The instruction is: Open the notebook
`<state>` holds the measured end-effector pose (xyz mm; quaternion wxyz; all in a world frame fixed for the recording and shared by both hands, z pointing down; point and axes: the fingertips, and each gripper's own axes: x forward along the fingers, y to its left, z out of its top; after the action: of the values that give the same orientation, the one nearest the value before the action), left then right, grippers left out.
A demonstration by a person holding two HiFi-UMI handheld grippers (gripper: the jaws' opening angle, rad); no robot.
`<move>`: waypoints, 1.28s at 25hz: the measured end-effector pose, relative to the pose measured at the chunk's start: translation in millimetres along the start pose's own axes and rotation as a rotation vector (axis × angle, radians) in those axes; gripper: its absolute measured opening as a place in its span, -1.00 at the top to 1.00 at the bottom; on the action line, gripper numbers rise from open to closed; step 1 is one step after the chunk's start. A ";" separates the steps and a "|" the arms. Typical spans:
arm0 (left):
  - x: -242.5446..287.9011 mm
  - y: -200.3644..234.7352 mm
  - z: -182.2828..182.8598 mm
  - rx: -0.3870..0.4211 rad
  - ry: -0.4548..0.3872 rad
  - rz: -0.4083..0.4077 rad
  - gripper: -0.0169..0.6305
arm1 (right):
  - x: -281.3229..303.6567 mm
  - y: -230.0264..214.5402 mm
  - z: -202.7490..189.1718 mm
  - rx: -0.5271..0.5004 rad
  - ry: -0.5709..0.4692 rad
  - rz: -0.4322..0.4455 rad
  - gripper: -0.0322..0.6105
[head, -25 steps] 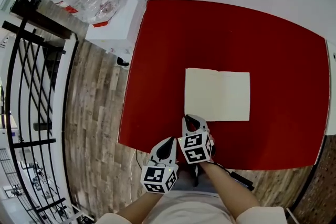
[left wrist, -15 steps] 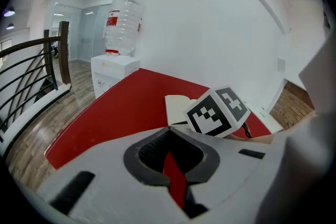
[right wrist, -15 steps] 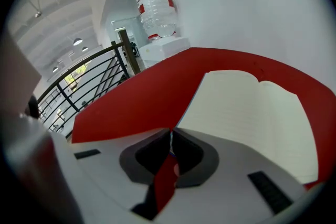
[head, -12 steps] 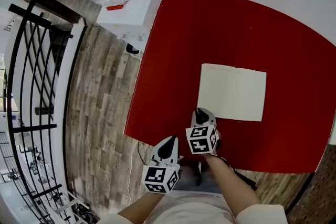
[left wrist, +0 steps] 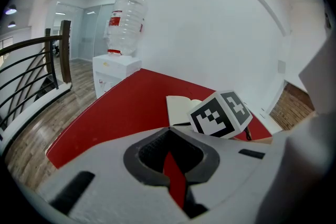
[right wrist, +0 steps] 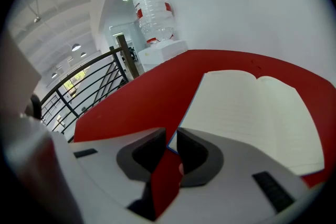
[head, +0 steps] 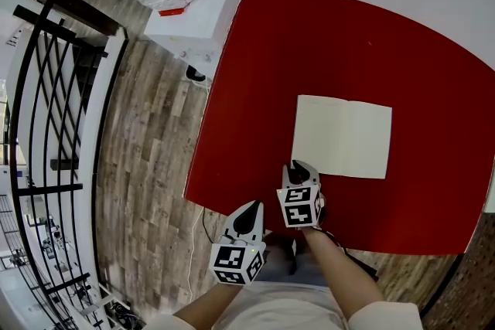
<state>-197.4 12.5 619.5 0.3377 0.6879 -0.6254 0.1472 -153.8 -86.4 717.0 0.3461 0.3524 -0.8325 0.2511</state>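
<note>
Right gripper (head: 298, 165), jaws slightly apart and holding nothing, is just beside the notebook (head: 343, 136), which already lies open. I would lift it away carefully, not catching the corner.

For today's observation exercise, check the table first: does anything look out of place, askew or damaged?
Nothing stands out. The notebook lies open and flat on the red table, roughly square to it, with no torn or folded page showing. The right gripper sits by its near left corner.
</note>
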 end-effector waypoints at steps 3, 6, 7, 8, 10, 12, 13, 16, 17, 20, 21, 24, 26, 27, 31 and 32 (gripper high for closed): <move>-1.2 -1.7 -0.4 0.007 -0.002 -0.007 0.93 | -8.4 -2.8 5.1 -0.011 -0.008 -0.001 0.71; -0.5 -5.5 3.5 0.017 -0.011 -0.019 0.93 | -27.9 -7.3 16.7 0.008 -0.046 -0.010 0.71; -0.2 -7.7 6.2 0.021 -0.016 -0.025 0.93 | -36.9 -8.7 20.3 0.021 -0.062 -0.011 0.72; -0.3 -10.7 9.9 0.026 -0.024 -0.031 0.93 | -48.1 -10.7 24.2 0.028 -0.080 -0.014 0.74; -1.7 -19.2 20.3 0.044 -0.042 -0.047 0.93 | -76.9 -17.1 34.1 0.028 -0.120 -0.030 0.78; -4.3 -31.4 32.3 0.071 -0.058 -0.071 0.93 | -111.0 -26.3 43.6 0.024 -0.159 -0.056 0.80; -6.0 -38.9 37.1 0.086 -0.062 -0.085 0.93 | -128.7 -31.7 46.5 0.021 -0.176 -0.074 0.82; -9.5 -66.1 48.4 0.130 -0.068 -0.138 0.93 | -178.3 -46.0 52.7 0.020 -0.222 -0.125 0.87; -10.8 -76.4 52.5 0.143 -0.070 -0.158 0.93 | -194.8 -48.9 55.7 0.024 -0.240 -0.136 0.88; -15.7 -106.5 66.3 0.164 -0.084 -0.211 0.93 | -243.8 -54.6 61.7 0.038 -0.296 -0.163 0.88; -17.1 -115.5 71.2 0.169 -0.092 -0.226 0.93 | -258.5 -56.8 62.0 0.044 -0.312 -0.171 0.88; -22.3 -140.0 79.8 0.186 -0.103 -0.272 0.93 | -294.7 -63.4 56.7 0.096 -0.354 -0.186 0.88; -22.7 -154.0 80.9 0.203 -0.097 -0.303 0.93 | -309.1 -67.7 50.9 0.144 -0.377 -0.191 0.88; -21.8 -160.0 80.8 0.211 -0.093 -0.315 0.93 | -313.0 -69.9 47.3 0.165 -0.385 -0.197 0.88; -20.0 -181.6 75.2 0.223 -0.088 -0.345 0.93 | -315.3 -75.9 24.5 0.239 -0.400 -0.196 0.88; -19.5 -185.6 74.5 0.228 -0.090 -0.348 0.93 | -314.2 -77.0 20.1 0.254 -0.399 -0.187 0.88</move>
<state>-39.0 -22.9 501.0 0.2498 0.8252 -0.4908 0.1258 57.6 -18.1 481.1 0.1497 0.5112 -0.8097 0.2463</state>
